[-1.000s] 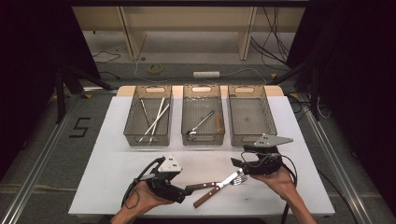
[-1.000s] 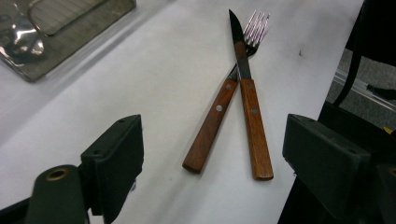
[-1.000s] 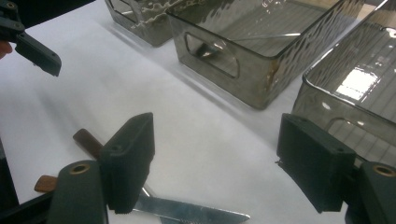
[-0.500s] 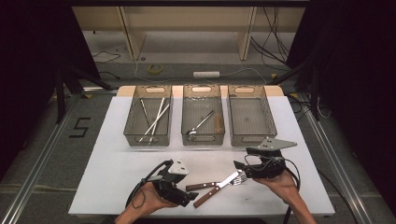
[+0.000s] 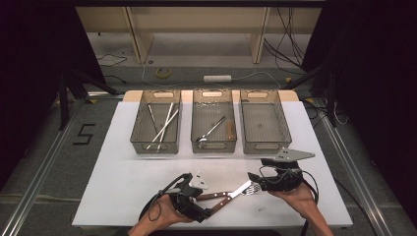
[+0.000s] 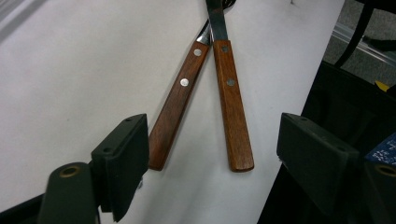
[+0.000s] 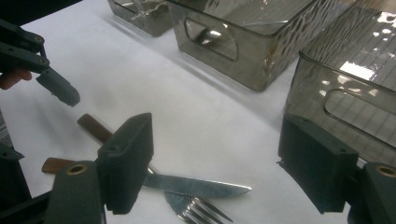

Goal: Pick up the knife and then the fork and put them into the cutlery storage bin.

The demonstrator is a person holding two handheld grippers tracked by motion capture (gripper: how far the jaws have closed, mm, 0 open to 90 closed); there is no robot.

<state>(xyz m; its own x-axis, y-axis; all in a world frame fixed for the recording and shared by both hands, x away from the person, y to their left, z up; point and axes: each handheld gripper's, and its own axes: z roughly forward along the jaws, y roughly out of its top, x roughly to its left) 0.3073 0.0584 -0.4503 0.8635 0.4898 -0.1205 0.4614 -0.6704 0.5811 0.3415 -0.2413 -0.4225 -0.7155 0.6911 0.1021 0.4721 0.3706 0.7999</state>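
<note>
Cutlery sorting was the job by the look of it: a knife and a fork with wooden handles lay crossed on the white worktop, near the front edge, between the two hands. Behind them sat three clear bins: the left bin with what looked like chopsticks, the middle bin with a spoon and one brown-handled piece, the right bin empty as far as I could tell.

Left tool was spread wide, though its jaws had just been closing a little, and both handle ends lay between them with neither pad touching wood. Right tool was spread too, gripping nothing, hovering over the blade and tines.

So I'd say this was the reach-in step, just before a pick. Tricky bit: the handles sat in a narrow V, so the next move needed the left tool to shift onto one handle alone, or it'd pinch both. Then lift it off and carry it to a bin.
</note>
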